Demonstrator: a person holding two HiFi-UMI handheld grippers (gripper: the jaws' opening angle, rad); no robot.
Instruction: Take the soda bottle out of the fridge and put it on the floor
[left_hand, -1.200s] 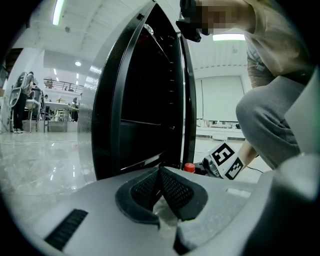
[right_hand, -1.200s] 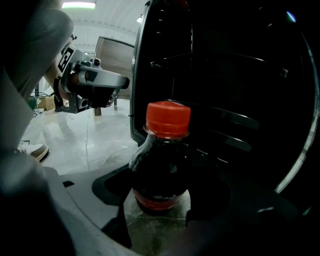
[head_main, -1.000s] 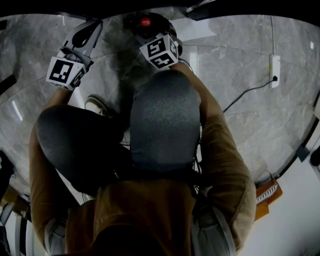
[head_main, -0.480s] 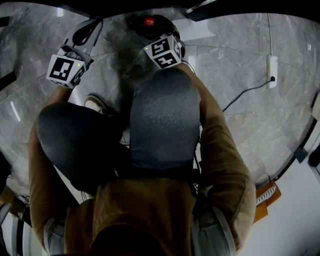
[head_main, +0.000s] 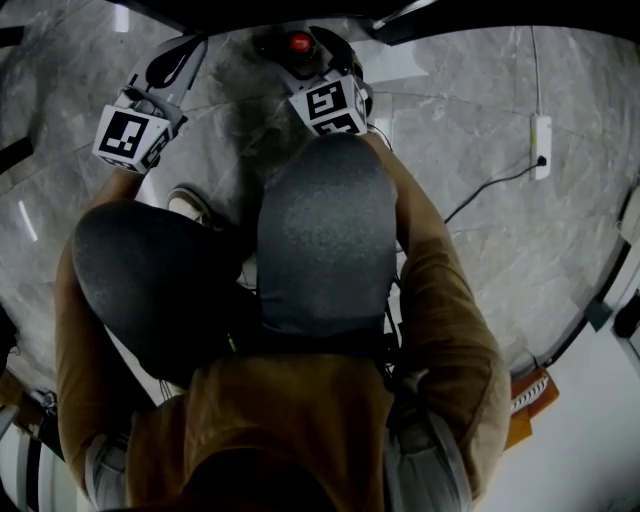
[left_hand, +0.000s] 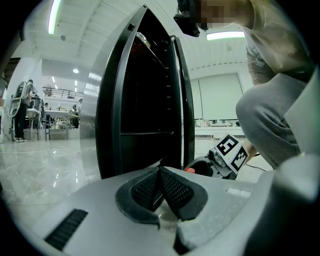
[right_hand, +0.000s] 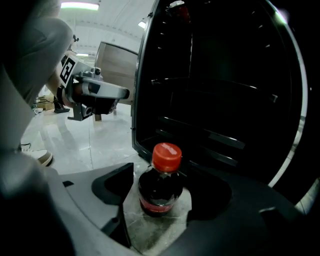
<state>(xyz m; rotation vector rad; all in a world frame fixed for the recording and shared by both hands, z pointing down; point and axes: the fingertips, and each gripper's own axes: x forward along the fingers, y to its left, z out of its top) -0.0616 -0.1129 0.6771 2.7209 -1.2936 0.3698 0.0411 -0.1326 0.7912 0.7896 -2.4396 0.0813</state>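
Note:
The soda bottle (right_hand: 160, 187), dark with a red cap, stands upright on the marble floor just in front of the open black fridge (right_hand: 225, 100). My right gripper (right_hand: 161, 202) is open, with one jaw on each side of the bottle and a narrow gap to each. In the head view only the red cap of the bottle (head_main: 299, 42) shows, just past the right gripper (head_main: 305, 62). My left gripper (head_main: 178, 58) is off to the left of it. In the left gripper view its pads (left_hand: 172, 192) meet, shut on nothing, and it faces the fridge (left_hand: 145, 100).
The person crouches with both knees (head_main: 325, 235) over the floor, a shoe (head_main: 190, 205) beside the left knee. A white power strip (head_main: 540, 140) with a black cable lies on the floor to the right. The fridge's dark shelves stand directly behind the bottle.
The right gripper's marker cube has shifted slightly right and back toward the knee. The bottle's cap and the left gripper have stayed in place.

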